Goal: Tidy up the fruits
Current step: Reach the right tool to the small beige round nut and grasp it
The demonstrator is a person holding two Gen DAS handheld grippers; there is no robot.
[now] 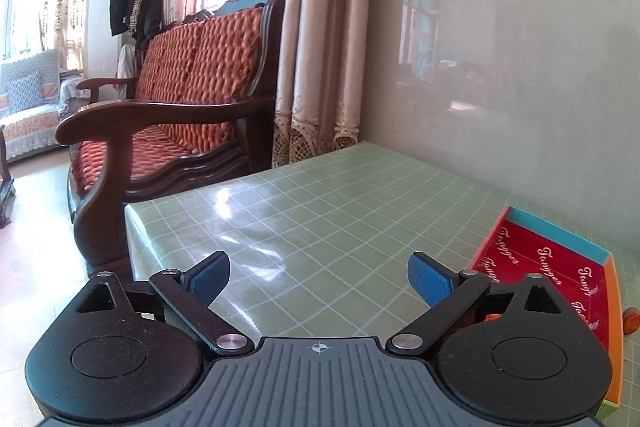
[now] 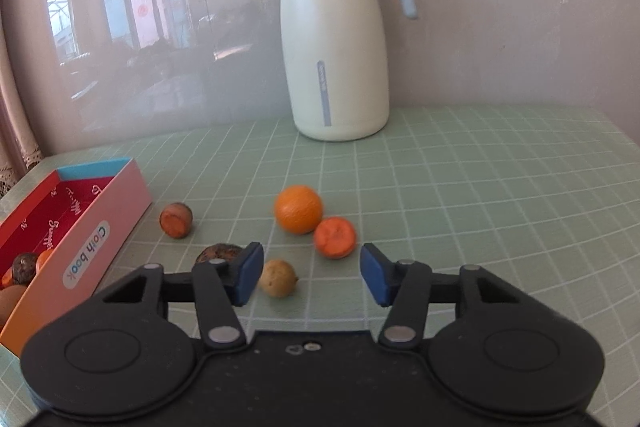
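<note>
While our left tongs (image 1: 319, 277) gape wide over bare green-checked counter (image 1: 320, 203) near its left edge, our right tongs (image 2: 312, 275) stand partly parted, gripping nothing. A small tan round fruit (image 2: 277, 277) lies between them beside the left pad. Ahead sit a round orange (image 2: 298, 209) and a peeled one (image 2: 335, 237). An open pink-and-red cardboard box (image 2: 100, 227) runs its long axis toward the wall.
</note>
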